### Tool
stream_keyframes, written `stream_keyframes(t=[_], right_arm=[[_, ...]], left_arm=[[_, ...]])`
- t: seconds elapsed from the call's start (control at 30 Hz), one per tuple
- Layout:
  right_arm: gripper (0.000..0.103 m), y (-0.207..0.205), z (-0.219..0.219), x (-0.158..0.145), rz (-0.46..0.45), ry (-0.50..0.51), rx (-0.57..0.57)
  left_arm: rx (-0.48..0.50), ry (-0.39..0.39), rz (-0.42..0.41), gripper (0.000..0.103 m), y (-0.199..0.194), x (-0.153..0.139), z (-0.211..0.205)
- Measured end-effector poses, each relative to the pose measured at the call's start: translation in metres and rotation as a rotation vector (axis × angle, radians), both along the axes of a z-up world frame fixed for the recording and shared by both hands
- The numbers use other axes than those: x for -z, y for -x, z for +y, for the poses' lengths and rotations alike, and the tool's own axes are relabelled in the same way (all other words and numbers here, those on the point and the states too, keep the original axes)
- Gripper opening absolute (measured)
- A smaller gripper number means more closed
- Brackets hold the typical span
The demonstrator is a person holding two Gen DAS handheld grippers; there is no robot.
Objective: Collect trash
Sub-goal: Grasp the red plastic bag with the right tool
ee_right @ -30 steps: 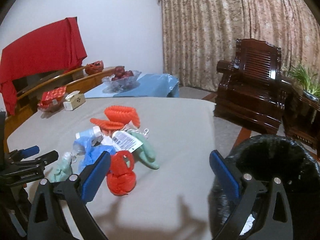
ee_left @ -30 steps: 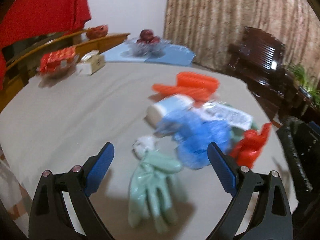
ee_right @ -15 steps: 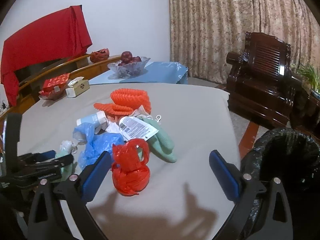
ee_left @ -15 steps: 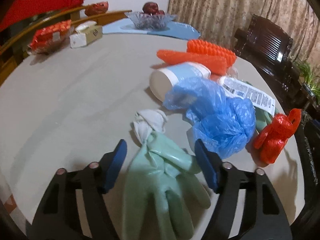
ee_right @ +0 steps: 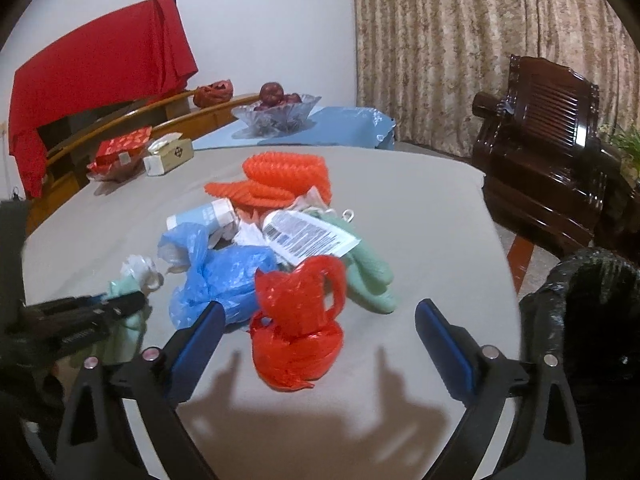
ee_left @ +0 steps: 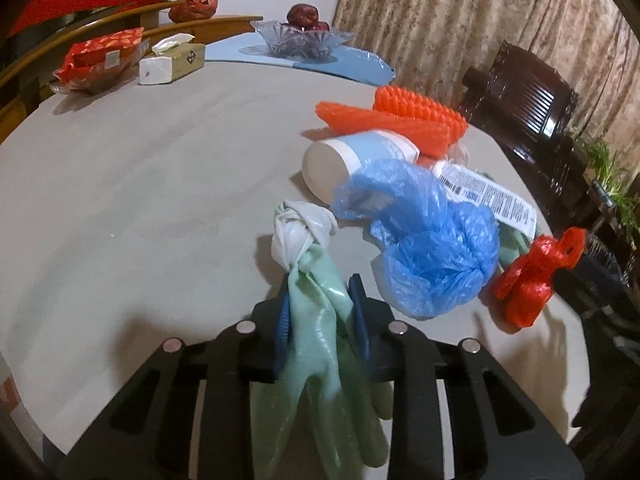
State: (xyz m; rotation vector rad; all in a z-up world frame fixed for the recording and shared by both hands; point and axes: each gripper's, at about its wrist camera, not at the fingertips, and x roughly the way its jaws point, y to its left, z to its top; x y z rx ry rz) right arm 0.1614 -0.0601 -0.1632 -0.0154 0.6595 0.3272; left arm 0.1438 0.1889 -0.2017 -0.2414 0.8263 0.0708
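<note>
The left gripper (ee_left: pixel 320 312) has just been closing, and its blue pads now pinch the pale green glove (ee_left: pixel 316 344) across its wrist, right below the knotted white bag (ee_left: pixel 300 228) at its end. The glove lies on the table, not yet lifted. Over on the other side, the right gripper (ee_right: pixel 316 340) hangs with jaws spread wide and nothing in them, the crumpled red bag (ee_right: pixel 298 320) sitting right between its pads and apparently its next pick.

Early going, by the look of it: nearly the whole heap is still out there. Just beyond the glove sits the blue plastic bag (ee_left: pixel 428 248), then a white-and-blue bottle (ee_left: pixel 352 160) on its side, a labelled tag (ee_left: pixel 488 200), orange netting (ee_left: pixel 400 116) and a second green glove (ee_right: pixel 368 276). The black-lined bin (ee_right: pixel 588 312) waits off the table's right edge; whether anything is in it, I can't tell.

The grey tablecloth (ee_left: pixel 140 184) covers a rounded table. At its far end stand a tissue box (ee_left: pixel 172 64), a red packet (ee_left: pixel 100 52) and a glass fruit bowl (ee_left: pixel 300 40) on a blue mat. Beyond: patterned curtains (ee_right: pixel 480 40), a dark wooden armchair (ee_right: pixel 548 128), a red cloth (ee_right: pixel 100 64) draped by the wall.
</note>
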Motion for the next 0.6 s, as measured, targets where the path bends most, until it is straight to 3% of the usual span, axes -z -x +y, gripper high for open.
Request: stream_keyframes(t=[0.2,0.4,0.6], right_arm=[[0.084,-0.006,0.01,0.011,0.032,0.012,-0.02],[0.051,-0.009,0.013,0.021,0.086,0.018,-0.055],[0.043,-0.008,0.009,0.019,0.086,0.0,-0.072]], left_arm=[[0.016,-0.002,-0.039,0.025,0.003,-0.017,-0.005],[0.049,-0.007,-0.063,0.025,0.002,-0.027,-0.018],[0.072,-0.019,-0.073,0.025,0.002,-0.032,-0.027]])
